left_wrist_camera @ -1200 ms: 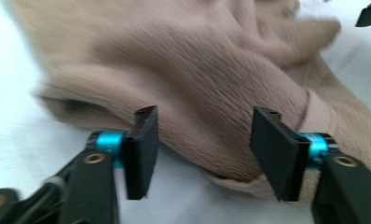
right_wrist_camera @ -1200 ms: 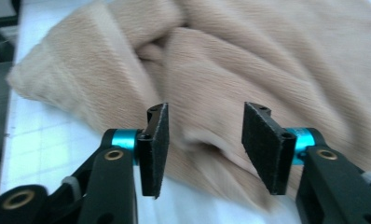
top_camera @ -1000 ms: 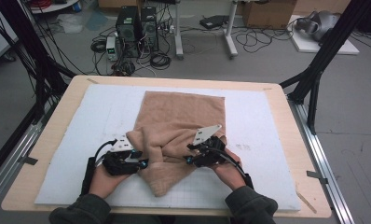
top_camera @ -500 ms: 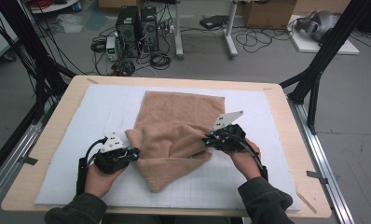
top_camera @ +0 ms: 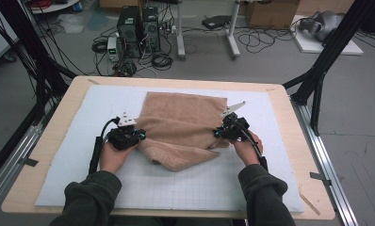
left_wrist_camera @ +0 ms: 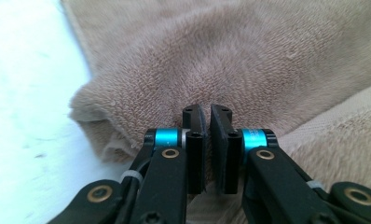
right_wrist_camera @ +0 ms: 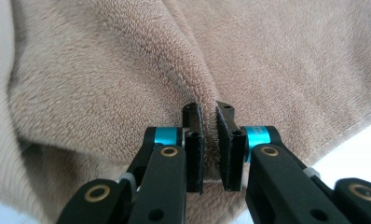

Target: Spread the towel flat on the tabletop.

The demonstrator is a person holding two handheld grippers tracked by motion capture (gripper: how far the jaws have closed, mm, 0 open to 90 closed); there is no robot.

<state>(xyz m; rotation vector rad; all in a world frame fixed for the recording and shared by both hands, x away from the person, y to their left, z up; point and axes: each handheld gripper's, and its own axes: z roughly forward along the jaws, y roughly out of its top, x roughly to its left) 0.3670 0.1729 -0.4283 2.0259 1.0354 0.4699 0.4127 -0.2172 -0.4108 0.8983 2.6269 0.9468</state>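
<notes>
Pinching the towel (top_camera: 185,125) at both sides, the two claws hold it over the white mat (top_camera: 72,188) on the table (top_camera: 289,155). The left gripper (top_camera: 139,135) has its jaws pressed tight on a bunch of the soft brown cloth at the towel's left edge. The right gripper (top_camera: 217,133) has its jaws pressed tight on a fold at the right edge. Both have just been closing, with cloth between them. The towel lies stretched between the claws, so its long way runs from one claw across to the other. Its near edge sags down toward the person in a loose flap. Its far edge lies flat beyond the claws.
</notes>
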